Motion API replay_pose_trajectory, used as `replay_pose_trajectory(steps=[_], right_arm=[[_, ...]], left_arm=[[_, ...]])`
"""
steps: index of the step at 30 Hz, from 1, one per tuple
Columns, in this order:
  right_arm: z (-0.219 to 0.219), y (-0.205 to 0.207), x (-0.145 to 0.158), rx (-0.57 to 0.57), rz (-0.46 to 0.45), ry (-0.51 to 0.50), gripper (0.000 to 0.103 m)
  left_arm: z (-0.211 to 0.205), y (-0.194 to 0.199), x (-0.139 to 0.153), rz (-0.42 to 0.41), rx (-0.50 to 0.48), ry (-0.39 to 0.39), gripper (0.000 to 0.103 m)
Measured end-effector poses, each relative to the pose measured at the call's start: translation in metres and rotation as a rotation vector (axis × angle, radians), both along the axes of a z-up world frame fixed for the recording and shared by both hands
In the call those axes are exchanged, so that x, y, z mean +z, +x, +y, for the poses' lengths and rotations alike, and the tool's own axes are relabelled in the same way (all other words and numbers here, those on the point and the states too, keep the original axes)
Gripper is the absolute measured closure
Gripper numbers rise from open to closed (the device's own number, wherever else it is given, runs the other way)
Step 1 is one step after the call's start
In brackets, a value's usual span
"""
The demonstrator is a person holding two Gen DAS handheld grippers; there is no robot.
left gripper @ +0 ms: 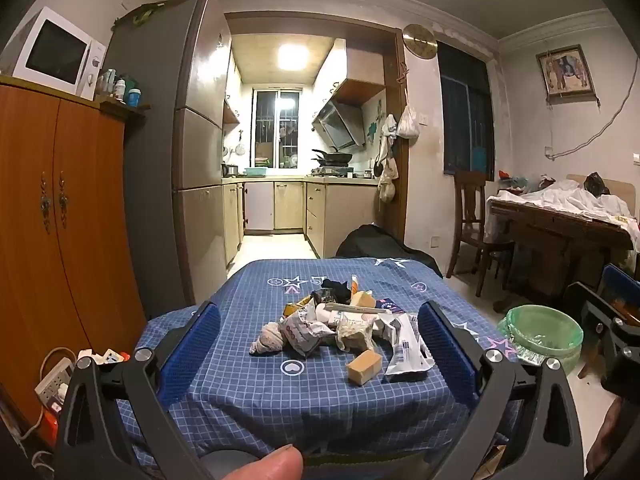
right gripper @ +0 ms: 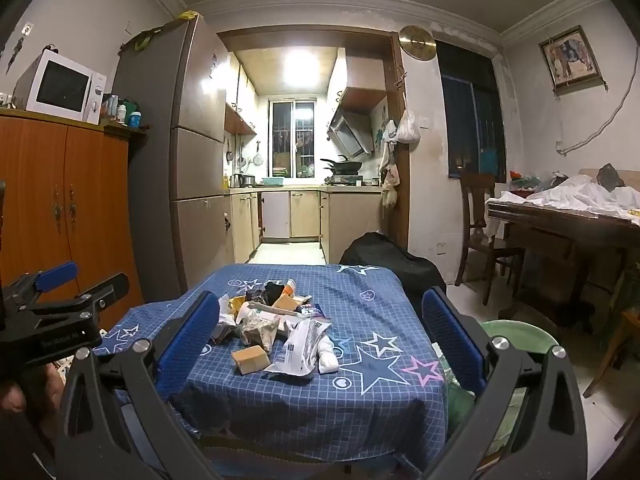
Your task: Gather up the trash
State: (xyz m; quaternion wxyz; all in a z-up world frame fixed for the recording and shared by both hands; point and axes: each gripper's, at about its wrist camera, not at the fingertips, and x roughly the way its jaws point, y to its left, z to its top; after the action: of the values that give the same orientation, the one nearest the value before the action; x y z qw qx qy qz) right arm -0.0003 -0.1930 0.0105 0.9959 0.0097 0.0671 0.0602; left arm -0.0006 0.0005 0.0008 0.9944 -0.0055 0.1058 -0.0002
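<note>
Through the left wrist view, the left tongs [left gripper: 320, 344] stood wide apart and empty before the trash pile [left gripper: 340, 324] mid-tabletop [left gripper: 248, 400], with a green-lined bin [left gripper: 540, 332] on the floor at right. From the right wrist view, the right tongs [right gripper: 320, 344] gaped likewise, the left tongs showed at left, and a white wrapper [right gripper: 300, 346] lay lengthwise toward the camera.

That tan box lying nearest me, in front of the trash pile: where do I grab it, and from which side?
Grip the tan box across its two flat side faces, coming in from the near edge of the table. It lies flat, apart from the pile in front, with bare cloth left and ahead; the white wrapper crowds its right. The left gripper, open, probably fits.
</note>
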Motion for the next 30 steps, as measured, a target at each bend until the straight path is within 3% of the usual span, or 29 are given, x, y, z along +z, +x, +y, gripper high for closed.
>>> replay_pose_trajectory(steps=[18, 30], right_arm=[[0.002, 0.006, -0.004, 0.019, 0.044, 0.006, 0.005], [0.001, 0.008, -0.009, 0.041, 0.079, 0.012, 0.005]], left_arm=[[0.003, 0.013, 0.002, 0.051, -0.001, 0.001, 0.005], [-0.001, 0.025, -0.018, 0.074, 0.004, 0.026, 0.005]])
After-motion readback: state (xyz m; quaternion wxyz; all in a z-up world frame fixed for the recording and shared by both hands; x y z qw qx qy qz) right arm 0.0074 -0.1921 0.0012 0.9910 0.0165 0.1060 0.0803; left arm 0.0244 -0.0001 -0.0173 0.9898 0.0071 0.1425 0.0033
